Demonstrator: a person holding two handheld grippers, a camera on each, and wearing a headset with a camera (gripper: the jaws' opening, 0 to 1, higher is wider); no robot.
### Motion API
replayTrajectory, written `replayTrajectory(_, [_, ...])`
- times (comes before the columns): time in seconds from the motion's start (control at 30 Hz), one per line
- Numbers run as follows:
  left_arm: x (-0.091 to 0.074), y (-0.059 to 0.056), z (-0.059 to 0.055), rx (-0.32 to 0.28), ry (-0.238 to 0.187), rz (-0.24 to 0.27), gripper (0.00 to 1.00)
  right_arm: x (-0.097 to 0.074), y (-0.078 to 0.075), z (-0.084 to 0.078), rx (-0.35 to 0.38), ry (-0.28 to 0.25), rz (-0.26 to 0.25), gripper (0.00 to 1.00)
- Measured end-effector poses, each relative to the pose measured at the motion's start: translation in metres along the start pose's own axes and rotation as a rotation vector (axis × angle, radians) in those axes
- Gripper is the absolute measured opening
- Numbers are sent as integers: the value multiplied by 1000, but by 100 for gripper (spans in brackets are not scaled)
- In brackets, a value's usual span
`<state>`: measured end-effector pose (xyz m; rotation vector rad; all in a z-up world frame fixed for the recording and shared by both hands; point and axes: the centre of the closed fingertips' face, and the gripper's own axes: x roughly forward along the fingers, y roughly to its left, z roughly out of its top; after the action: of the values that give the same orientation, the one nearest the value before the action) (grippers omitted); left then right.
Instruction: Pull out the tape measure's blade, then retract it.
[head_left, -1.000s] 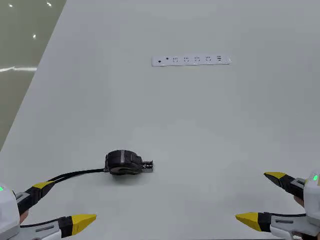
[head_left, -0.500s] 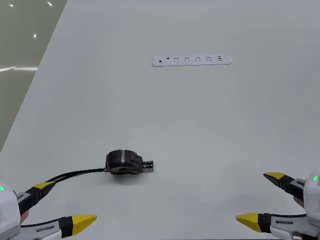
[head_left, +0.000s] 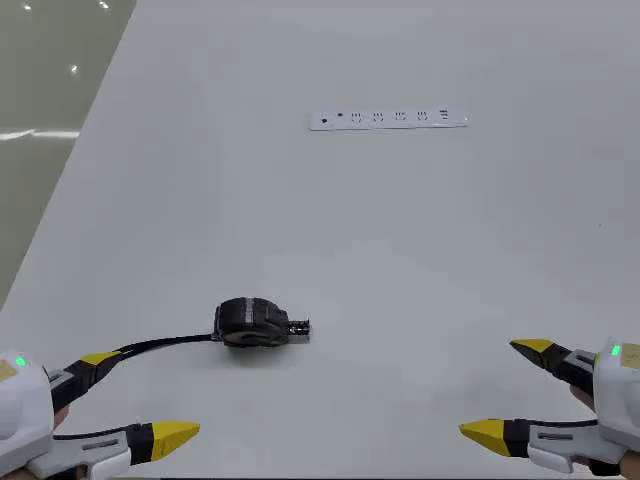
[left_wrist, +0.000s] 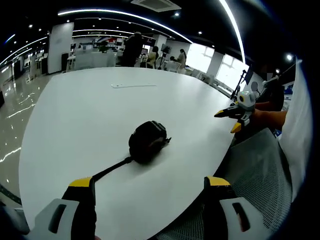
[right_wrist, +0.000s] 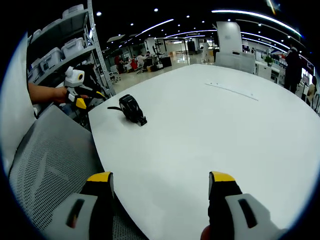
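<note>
A: Where is the tape measure (head_left: 250, 323)?
B: At seven o'clock on the white table (head_left: 420, 250) — black, blade (head_left: 301, 327) drawn in, strap (head_left: 160, 346) trailing toward the left gripper (head_left: 150, 395). Print on its case is too small to read.
A: The grippers?
B: The left gripper sits at seven, the right gripper (head_left: 495, 389) at five — both spread wide, holding nothing. A white power strip (head_left: 388, 119) lies at twelve.

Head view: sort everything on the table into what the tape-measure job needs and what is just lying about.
For the job: tape measure, its black strap, left hand-held gripper, right hand-held gripper.
Lying about: white power strip, farther back.
</note>
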<state>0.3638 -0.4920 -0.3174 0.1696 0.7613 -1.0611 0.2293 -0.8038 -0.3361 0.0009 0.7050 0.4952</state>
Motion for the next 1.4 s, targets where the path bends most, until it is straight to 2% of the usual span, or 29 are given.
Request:
replayTrajectory(0.37, [14, -2, 16, 66, 3, -64, 86, 18, 1, 14, -70, -15, 49, 75])
replayTrajectory(0.57, [26, -6, 22, 127, 24, -107, 85, 26, 2, 20, -107, -22, 77, 73])
replayTrajectory(0.77, [38, -7, 30, 179, 23, -147, 84, 39, 2, 21, -139, -25, 98, 70])
replayTrajectory(1.1, [54, -4, 31, 243, 36, -189, 82, 59, 4, 31, -157, -42, 128, 68])
replayTrajectory(1.4, [69, -2, 36, 261, 32, -206, 80, 77, 5, 36, -169, -56, 142, 67])
